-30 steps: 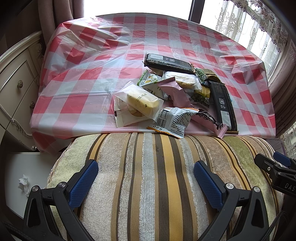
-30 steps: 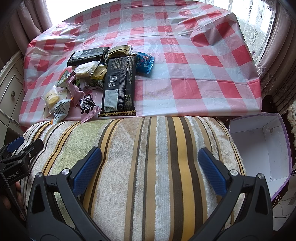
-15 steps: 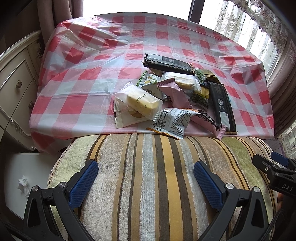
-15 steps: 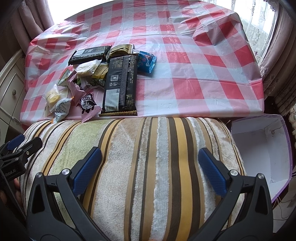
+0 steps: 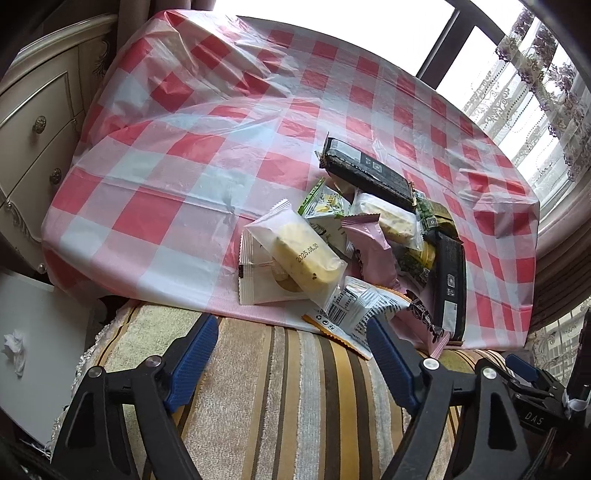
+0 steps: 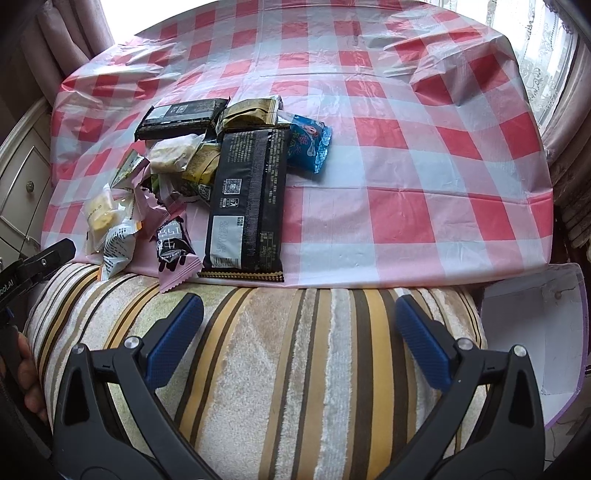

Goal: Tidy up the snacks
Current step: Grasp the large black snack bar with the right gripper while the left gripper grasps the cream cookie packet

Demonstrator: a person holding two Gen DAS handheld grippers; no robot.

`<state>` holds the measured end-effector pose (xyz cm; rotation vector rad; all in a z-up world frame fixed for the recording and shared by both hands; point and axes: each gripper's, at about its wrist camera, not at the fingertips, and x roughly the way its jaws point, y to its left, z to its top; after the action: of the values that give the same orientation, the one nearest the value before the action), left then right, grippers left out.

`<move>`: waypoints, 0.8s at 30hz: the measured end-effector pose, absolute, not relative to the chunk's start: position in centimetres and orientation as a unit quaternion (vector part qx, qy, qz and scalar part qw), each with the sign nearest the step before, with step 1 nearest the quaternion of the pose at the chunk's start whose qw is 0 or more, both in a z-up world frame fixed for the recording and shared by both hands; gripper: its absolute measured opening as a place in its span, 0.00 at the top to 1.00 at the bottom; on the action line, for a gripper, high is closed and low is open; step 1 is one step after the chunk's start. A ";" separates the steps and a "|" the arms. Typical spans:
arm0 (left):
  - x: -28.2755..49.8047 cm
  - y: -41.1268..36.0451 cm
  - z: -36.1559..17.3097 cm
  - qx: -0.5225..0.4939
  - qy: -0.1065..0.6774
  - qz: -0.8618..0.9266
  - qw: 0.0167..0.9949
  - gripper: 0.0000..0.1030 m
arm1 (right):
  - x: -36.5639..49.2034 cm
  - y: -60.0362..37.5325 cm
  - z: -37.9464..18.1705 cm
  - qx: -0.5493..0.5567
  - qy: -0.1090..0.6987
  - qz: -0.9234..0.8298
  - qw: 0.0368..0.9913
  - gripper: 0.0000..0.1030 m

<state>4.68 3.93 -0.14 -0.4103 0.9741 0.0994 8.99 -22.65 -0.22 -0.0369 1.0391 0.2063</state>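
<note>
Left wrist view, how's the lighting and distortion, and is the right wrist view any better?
Left wrist view: window blown out white, checked tablecloth glossy with glare, edges bowed by fisheye. Right wrist view: more even light, snack pile sharp, same bowing.

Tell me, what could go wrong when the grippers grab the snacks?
The snack pile sits at the table edge; the pink packet and the white packet already overhang it, so a nudge might drop them. The left gripper is closing with nothing between its jaws. The packets overlap, so one pull may drag others along.
</note>
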 end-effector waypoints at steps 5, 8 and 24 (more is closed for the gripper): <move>7.3 4.1 -0.2 -0.204 0.464 0.057 0.860 0.26 | 11.1 -21.3 -0.1 -0.022 0.486 0.116 0.866 0.00; 8.7 4.3 -0.9 -0.213 0.477 0.059 0.851 0.34 | 12.3 -20.8 -0.4 -0.020 0.489 0.117 0.864 0.00; 12.2 1.9 -1.9 -0.136 0.503 0.088 0.849 0.48 | 16.3 -19.1 -2.8 -0.028 0.517 0.117 0.848 0.29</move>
<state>12.16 1.89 -1.92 -0.2858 1.0601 0.1848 16.26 -19.13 -2.85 -0.0589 1.0898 0.2457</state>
